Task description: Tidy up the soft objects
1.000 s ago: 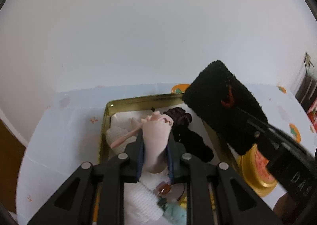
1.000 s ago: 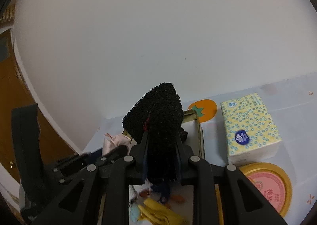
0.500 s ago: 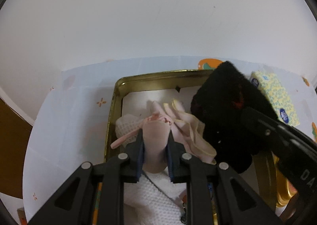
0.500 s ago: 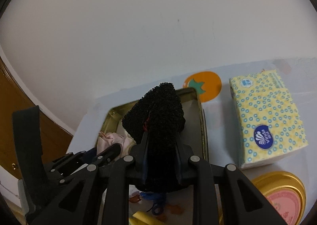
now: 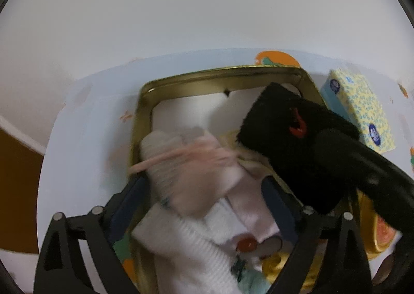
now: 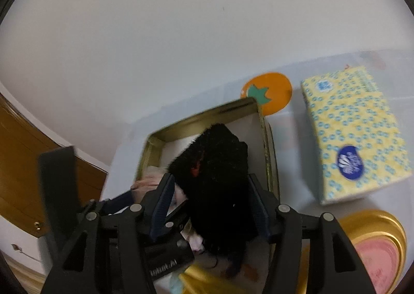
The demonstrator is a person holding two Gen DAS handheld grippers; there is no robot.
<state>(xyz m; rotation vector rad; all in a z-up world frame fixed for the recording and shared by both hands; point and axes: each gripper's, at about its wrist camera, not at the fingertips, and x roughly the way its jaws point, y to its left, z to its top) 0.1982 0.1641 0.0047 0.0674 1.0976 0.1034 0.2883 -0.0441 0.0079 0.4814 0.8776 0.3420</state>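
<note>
Both tongs just spreading over gold tin (image 5: 145, 102); left gripper (image 5: 204, 190) wide, pink sock (image 5: 207, 164) loose; right gripper (image 6: 209, 201) releasing black sock (image 6: 217, 172); limp, I'd pinch mid-bundle

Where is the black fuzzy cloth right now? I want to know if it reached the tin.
The black fuzzy cloth sits between the right gripper's open jaws, over the gold tin's right side, beside the pink cloth.
</note>
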